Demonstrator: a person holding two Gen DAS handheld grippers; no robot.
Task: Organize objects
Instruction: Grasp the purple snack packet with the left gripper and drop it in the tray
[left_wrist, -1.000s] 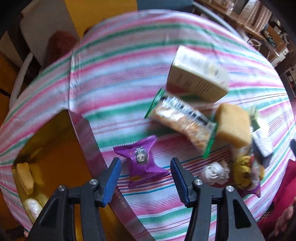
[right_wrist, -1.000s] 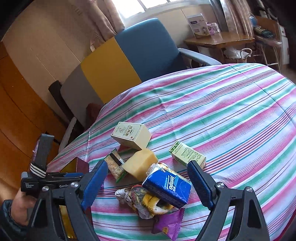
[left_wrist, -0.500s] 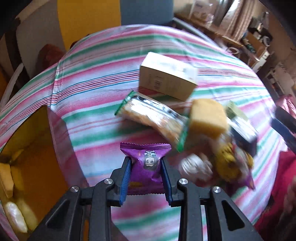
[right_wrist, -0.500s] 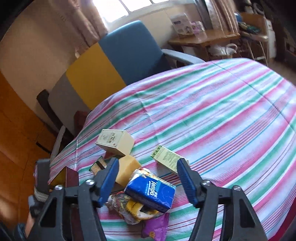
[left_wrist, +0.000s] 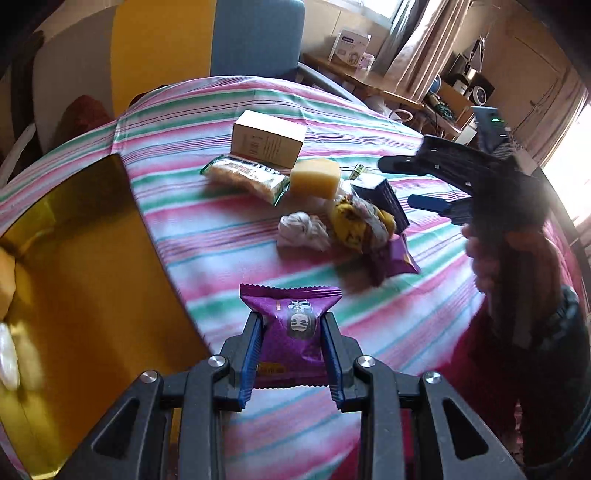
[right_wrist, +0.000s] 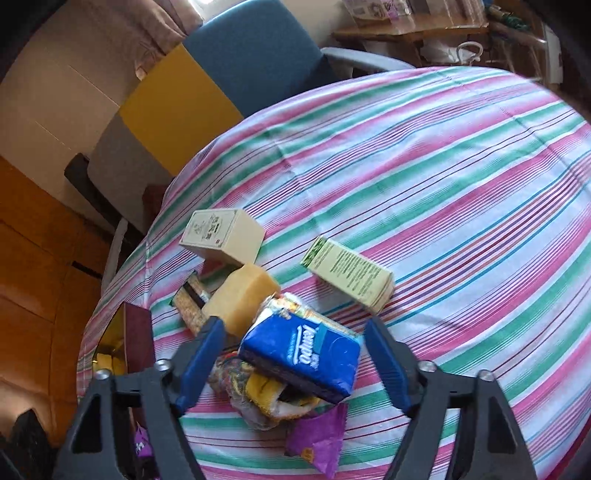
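Note:
My left gripper (left_wrist: 292, 325) is shut on a purple snack packet (left_wrist: 291, 328) and holds it above the striped tablecloth (left_wrist: 229, 236), just right of a gold-lined box (left_wrist: 85, 266). My right gripper (right_wrist: 295, 343) is open, its jaws on either side of a blue tissue pack (right_wrist: 301, 356) that lies on a pile of wrapped snacks (right_wrist: 258, 398). The right gripper also shows in the left wrist view (left_wrist: 436, 184), held above the pile.
A cream carton (right_wrist: 221, 234), a yellow block (right_wrist: 240, 295), a cereal bar (left_wrist: 247, 177), a green carton (right_wrist: 347, 273) and a second purple packet (right_wrist: 317, 439) lie on the cloth. A white crumpled wrapper (left_wrist: 303, 229) lies nearby. A blue and yellow chair (right_wrist: 221, 81) stands behind the table.
My left gripper has closed on the purple packet and lifted it off the cloth. My right gripper has come lower and closer around the blue tissue pack.

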